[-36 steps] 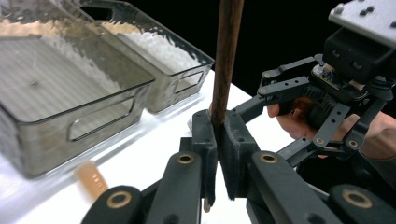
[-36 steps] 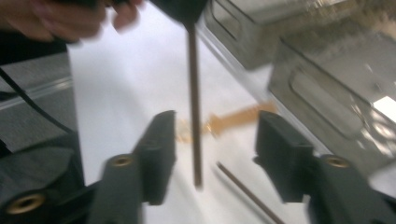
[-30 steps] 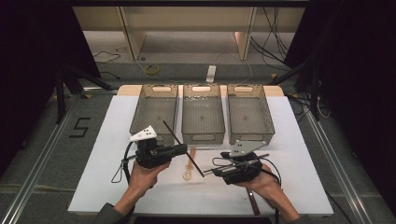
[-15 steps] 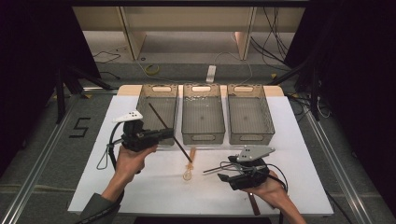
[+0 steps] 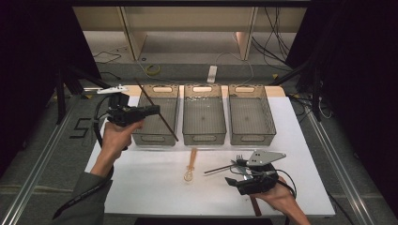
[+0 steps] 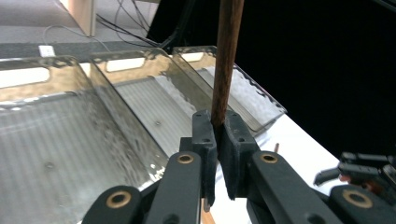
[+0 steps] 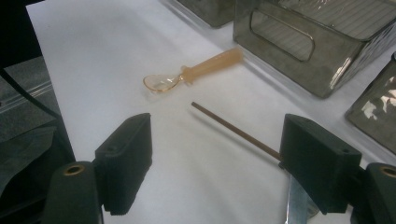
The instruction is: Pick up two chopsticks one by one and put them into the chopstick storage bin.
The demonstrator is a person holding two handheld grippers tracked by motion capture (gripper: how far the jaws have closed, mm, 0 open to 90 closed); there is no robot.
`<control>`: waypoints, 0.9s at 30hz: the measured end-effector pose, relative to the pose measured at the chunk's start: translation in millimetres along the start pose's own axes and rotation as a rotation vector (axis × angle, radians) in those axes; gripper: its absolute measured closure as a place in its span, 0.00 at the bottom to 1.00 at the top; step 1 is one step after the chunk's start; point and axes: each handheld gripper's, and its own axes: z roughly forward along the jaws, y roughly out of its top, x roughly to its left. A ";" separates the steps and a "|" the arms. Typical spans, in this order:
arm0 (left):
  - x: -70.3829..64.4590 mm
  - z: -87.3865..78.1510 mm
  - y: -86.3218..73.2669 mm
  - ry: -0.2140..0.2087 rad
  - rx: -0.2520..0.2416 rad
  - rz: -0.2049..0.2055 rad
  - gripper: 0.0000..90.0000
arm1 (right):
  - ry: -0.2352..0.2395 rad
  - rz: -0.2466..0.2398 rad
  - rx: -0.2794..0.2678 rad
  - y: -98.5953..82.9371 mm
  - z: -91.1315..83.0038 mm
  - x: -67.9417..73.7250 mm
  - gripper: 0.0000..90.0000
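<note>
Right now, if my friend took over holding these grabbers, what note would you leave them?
Left gripper: fingers shut on a dark wooden stick, held up over the left bin.
Right gripper: fingers open, low over the white table, holding nothing.
On the table: an orange spoon in front of the middle bin, a second thin dark stick between the right gripper's fingers, and something metal beside it, maybe a fork.
Done: nothing shows inside the three bins, including the right bin.
Left: probably drop the held stick into a bin, then pick up the rest.
</note>
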 end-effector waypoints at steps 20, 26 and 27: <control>46.0 40.6 16.4 0.143 0.117 -0.062 0.94 | 0.018 -0.014 0.008 -0.7 1.4 1.3 0.29; 52.3 51.3 8.1 0.143 0.146 -0.085 0.93 | 0.019 -0.020 0.006 -0.2 0.3 2.1 0.29; 53.1 52.8 6.8 0.143 0.152 -0.088 0.93 | 0.018 -0.017 0.005 -0.2 0.0 2.0 0.29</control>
